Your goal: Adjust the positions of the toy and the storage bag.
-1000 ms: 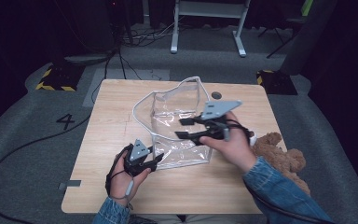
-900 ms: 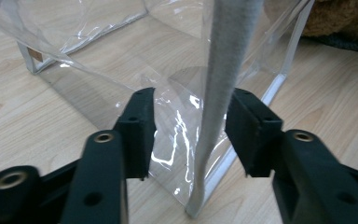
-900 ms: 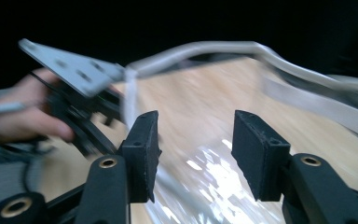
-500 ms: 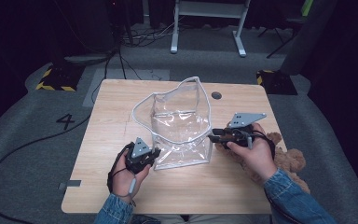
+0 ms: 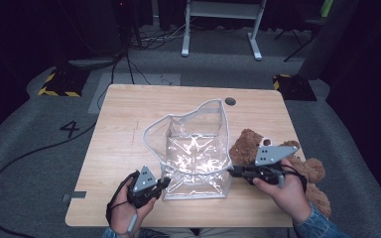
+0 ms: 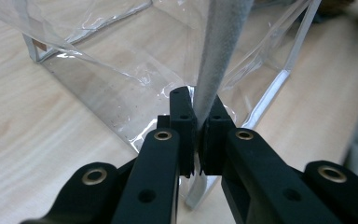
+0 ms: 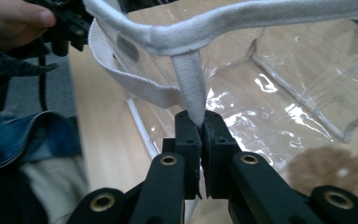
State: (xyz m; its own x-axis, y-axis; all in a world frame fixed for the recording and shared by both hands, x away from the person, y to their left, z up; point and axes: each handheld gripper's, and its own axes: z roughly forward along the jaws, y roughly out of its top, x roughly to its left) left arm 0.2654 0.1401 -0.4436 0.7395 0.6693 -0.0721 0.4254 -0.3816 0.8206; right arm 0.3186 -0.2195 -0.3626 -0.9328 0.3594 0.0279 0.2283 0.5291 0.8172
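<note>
Clear, soft and light, the bag [image 5: 196, 153] stands mid-counter [image 5: 129, 119], best held by its white trim, where the left tool [image 5: 161, 184] and right tool [image 5: 233, 172] each pinch it.

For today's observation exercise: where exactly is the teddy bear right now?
In the high view, the brown teddy bear lies at the table's right edge, against the clear bag's right side, partly behind the right gripper.
</note>
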